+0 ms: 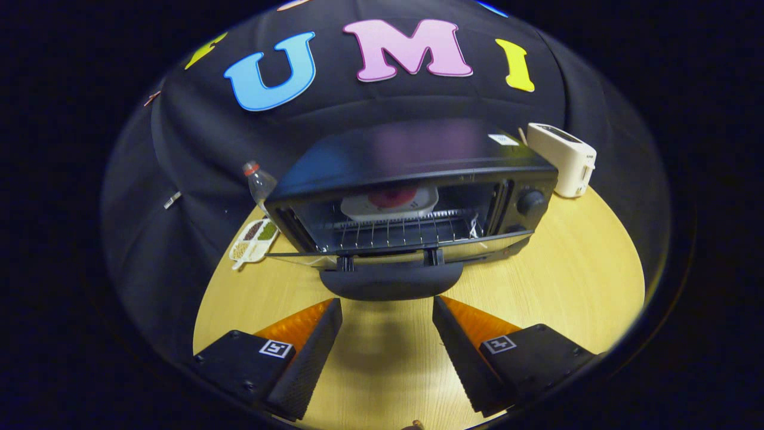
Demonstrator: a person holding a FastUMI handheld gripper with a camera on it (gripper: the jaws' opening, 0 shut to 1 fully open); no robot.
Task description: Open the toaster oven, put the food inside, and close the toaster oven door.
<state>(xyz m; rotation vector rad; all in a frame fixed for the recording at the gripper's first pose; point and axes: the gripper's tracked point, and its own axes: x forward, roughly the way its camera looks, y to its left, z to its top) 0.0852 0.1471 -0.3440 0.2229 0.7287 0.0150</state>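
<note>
Spread fingers of the gripper point(387, 310) hover empty over the wooden table point(573, 280), just short of the lowered door point(391, 278).

Beyond it, the toaster oven point(412, 197) gapes open, with the food point(391, 200) on a plate sitting far back on the rack. Closing remains: I would slip under the door's handle lip centrally and lift evenly, so that it swings shut without skewing.

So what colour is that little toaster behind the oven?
White or cream; the gripper view shows the toaster beyond the open toaster oven. The gripper is open.
</note>
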